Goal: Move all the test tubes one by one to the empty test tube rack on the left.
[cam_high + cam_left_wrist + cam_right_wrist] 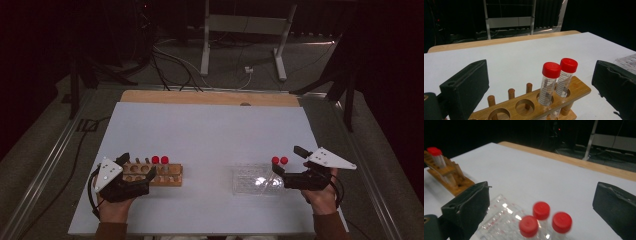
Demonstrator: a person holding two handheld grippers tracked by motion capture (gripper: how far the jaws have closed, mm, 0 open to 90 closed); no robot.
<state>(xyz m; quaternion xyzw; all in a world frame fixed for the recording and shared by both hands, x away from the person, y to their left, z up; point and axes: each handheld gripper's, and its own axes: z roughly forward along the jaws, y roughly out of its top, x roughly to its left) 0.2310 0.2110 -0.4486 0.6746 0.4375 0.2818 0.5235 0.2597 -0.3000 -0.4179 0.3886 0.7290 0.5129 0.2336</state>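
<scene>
A wooden rack (pixel 167 175) at the front left holds two upright clear tubes with red caps (pixel 160 160). My left gripper (pixel 137 166) is open at the rack's left end. In the left gripper view the rack (pixel 579 87) and its two tubes (pixel 551 70) stand between the wide-apart jaws of that gripper (pixel 539 85), untouched. At the front right a clear plastic rack (pixel 250 182) carries red-capped tubes (pixel 279 160). My right gripper (pixel 286 159) is open around them. In the right gripper view three red caps (pixel 541 210) sit low between the spread jaws of that gripper (pixel 541 205), above the clear rack (pixel 499 220).
The white tabletop (pixel 210 130) stretches bare behind both racks to a wooden strip (pixel 210 97) at the far edge. Beyond it the floor holds cables and a metal table frame (pixel 245 30). The wooden rack (pixel 451 177) lies far left in the right gripper view.
</scene>
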